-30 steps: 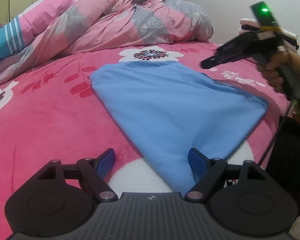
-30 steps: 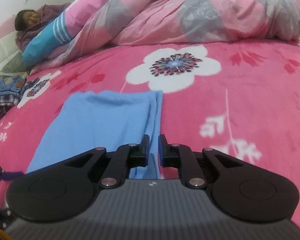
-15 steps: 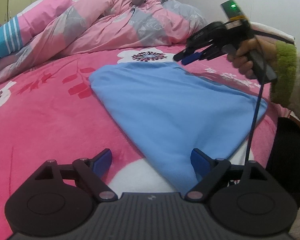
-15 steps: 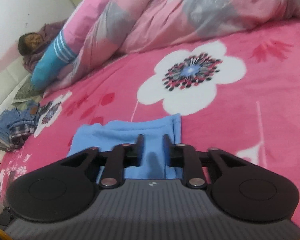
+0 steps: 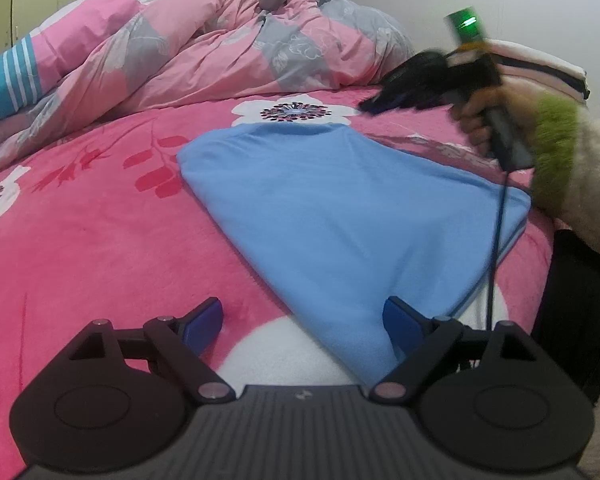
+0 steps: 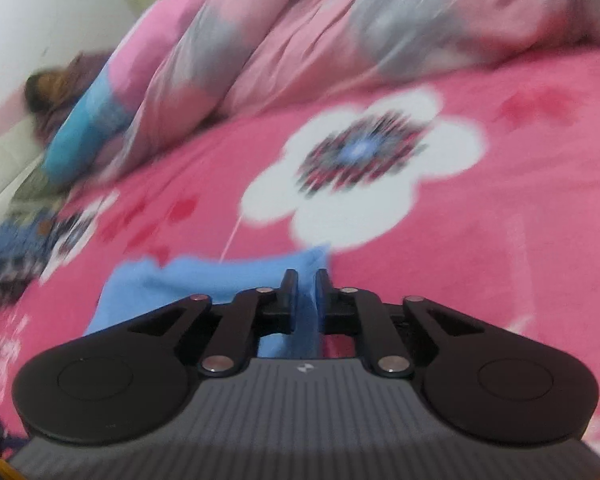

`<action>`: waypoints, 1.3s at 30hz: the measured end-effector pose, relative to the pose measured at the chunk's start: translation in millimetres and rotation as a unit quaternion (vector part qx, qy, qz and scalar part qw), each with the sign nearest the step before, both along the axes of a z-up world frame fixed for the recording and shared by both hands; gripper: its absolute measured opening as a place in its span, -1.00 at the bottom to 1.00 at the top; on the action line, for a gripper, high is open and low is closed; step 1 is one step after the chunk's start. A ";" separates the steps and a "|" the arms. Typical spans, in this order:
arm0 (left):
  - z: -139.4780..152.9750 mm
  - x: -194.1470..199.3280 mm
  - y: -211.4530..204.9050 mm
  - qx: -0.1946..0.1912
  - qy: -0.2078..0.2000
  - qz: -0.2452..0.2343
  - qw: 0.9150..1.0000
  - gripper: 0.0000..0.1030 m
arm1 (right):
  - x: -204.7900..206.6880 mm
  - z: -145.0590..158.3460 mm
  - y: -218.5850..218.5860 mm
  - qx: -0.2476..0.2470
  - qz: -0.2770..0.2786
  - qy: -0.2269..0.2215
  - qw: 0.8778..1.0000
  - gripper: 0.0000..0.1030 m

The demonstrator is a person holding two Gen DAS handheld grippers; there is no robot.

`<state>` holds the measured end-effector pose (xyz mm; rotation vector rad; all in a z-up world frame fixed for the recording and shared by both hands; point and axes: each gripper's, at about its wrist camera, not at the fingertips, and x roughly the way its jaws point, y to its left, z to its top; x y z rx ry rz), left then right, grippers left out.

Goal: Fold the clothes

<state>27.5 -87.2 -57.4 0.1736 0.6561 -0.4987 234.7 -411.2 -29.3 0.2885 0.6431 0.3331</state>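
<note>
Left wrist view shows the blue garment (image 5: 340, 216) spread flat on the bed (image 5: 80, 240), its near corner running down between the wide-spread fingers of the left claw (image 5: 304, 320), which grip nothing. The right claw (image 5: 384, 102) hangs in the air above the garment's far corner, held by a hand (image 5: 476, 116) in a fuzzy sleeve. In the right wrist view, which is smeared by motion, the right claw (image 6: 304, 280) has its fingers drawn nearly together with only a narrow slit between; blue shows in that slit, but I judge it to be the cloth lying below, not a pinch.

The risks as I judge them: with both claws holding nothing, any grab at a corner may catch only the top layer and drag the fold open. The soft bed gives under pressure, so a claw could snag the pink blanket along with the garment. The dangling cable (image 5: 498, 240) could also brush the cloth and skew it.
</note>
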 end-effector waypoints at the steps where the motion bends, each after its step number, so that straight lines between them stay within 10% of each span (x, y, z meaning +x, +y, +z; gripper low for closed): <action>1: 0.1 0.4 0.1 0.001 0.000 -0.001 1.000 0.73 | -9.1 10.0 -5.0 -0.001 -0.006 -0.014 1.000 -0.78; 5: 0.4 2.1 -0.1 0.002 0.001 -0.002 1.000 0.75 | -59.3 45.4 -7.6 0.012 0.075 -0.035 0.997 -0.78; 30: 2.2 0.7 -4.8 0.014 0.009 0.012 1.000 0.77 | -119.8 -7.6 7.4 -0.037 0.128 0.021 0.991 -0.70; 39: 1.4 2.0 -4.2 0.014 0.008 0.010 1.000 0.77 | -126.5 -16.9 -17.8 0.008 0.029 0.019 0.999 -1.00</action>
